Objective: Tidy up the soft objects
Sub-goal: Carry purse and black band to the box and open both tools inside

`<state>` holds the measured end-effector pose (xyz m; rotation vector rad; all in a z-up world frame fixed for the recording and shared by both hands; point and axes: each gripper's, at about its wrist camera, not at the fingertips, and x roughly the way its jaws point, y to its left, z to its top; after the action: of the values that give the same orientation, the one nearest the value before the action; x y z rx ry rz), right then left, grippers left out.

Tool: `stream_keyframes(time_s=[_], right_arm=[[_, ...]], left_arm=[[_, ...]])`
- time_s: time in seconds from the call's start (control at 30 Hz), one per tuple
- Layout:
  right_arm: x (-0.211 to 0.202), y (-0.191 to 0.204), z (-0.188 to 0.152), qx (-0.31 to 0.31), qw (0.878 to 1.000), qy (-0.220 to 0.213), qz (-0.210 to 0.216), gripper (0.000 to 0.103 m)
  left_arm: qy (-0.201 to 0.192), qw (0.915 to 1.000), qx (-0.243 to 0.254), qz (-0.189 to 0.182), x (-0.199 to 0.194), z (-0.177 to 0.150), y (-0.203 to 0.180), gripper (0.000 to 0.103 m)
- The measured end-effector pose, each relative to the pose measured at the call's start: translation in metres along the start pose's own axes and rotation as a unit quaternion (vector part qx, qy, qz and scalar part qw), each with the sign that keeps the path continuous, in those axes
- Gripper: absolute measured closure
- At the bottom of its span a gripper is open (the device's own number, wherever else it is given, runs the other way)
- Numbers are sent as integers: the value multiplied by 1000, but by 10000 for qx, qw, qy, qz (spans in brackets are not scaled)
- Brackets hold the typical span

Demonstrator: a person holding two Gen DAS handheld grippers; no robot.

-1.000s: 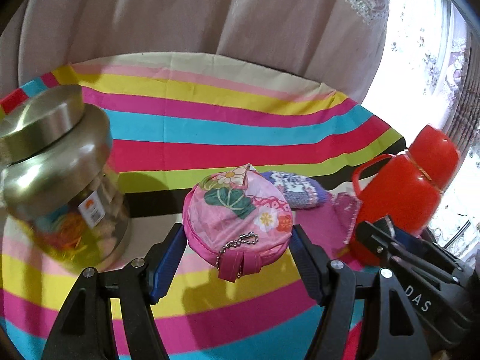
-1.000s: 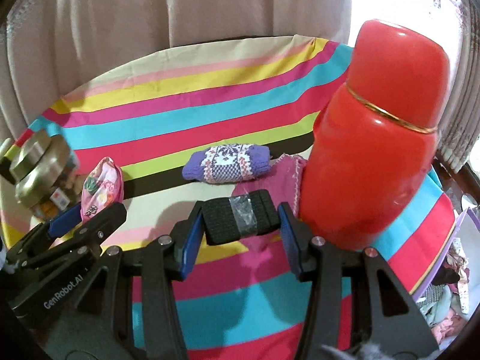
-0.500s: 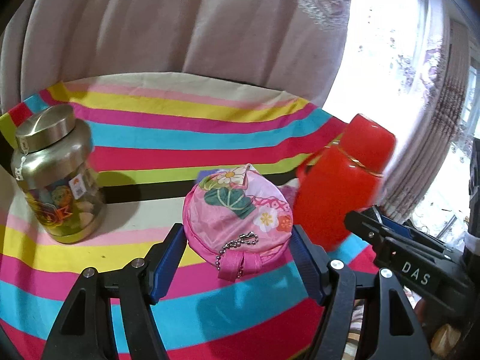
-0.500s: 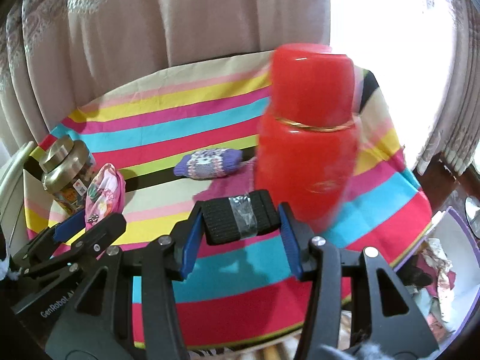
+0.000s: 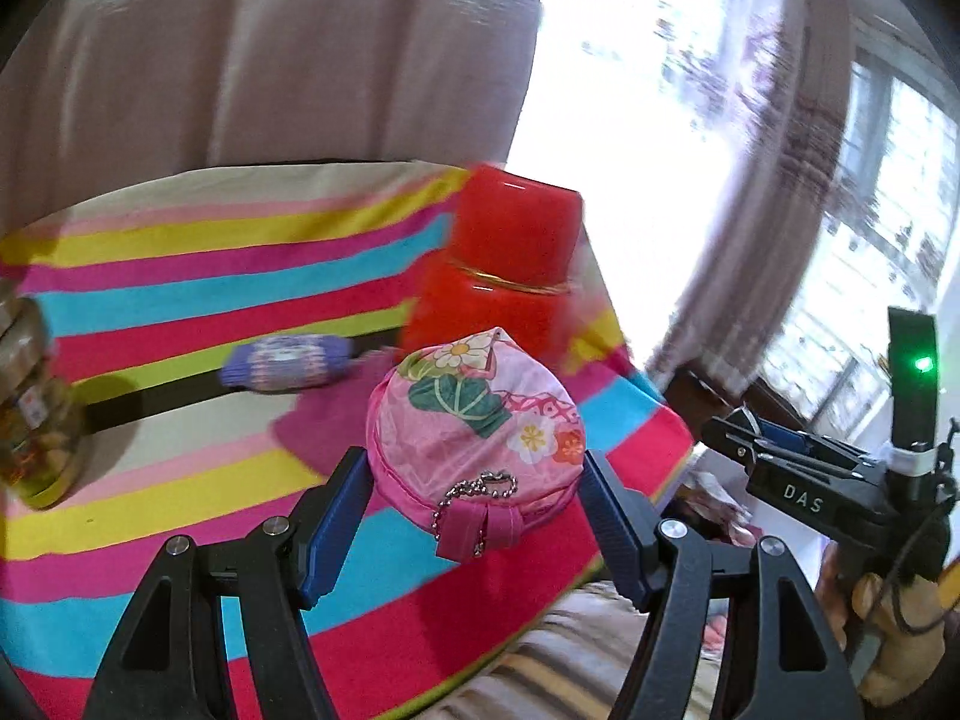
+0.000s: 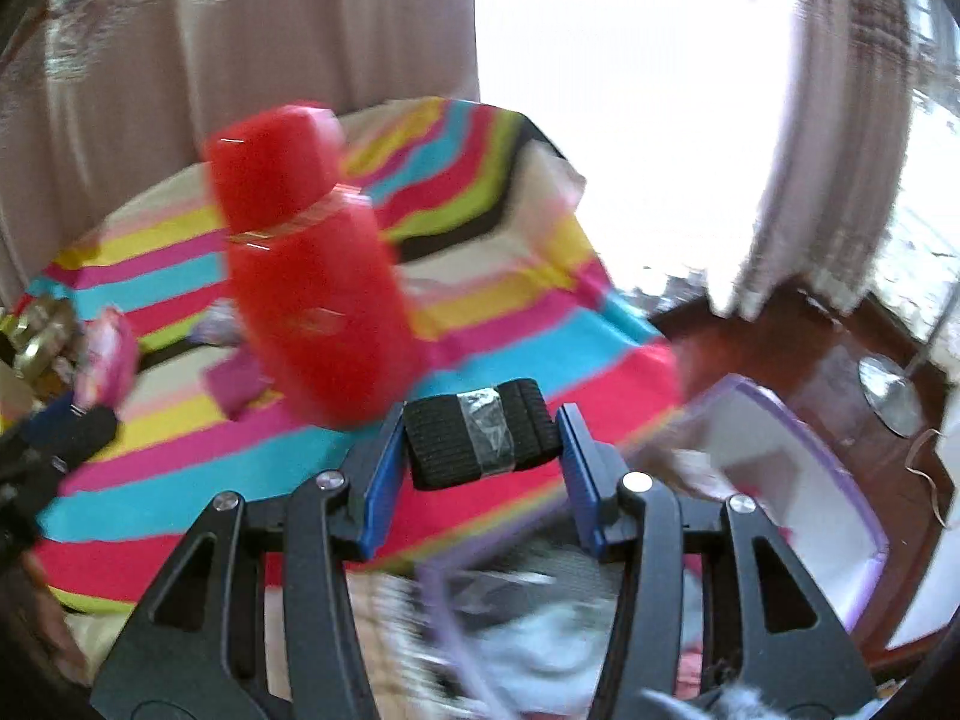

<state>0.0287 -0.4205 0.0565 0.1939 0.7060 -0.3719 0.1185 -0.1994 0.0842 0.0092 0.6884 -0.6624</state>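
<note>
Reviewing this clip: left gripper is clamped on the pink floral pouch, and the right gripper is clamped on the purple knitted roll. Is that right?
Not quite. The right gripper is clamped on a black elastic band roll, as the right wrist view shows. The purple knitted roll lies on the striped cloth. The left gripper does hold the pink floral pouch.
</note>
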Motion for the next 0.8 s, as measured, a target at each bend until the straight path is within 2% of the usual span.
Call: stream_keyframes(time_s=[0.17,0.43,0.63,0.8], right_arm=[[-5,-68,-18,181,9983,184,-531,51],[-8,-148,-52,475,9922,570,-1000,50],[-11,-185,-71,632,9869,760,-1273,50],[-9,-205,-74,856,9829,834,-1402,46]], left_arm=[[137,9982,472,-336,12,2,-50,33],[301,9899,1102,-835,41,11,-128,33],[470,9818,1510,-1048,62,12,-178,32],[618,9736,1817,-1237,78,3,-216,32]])
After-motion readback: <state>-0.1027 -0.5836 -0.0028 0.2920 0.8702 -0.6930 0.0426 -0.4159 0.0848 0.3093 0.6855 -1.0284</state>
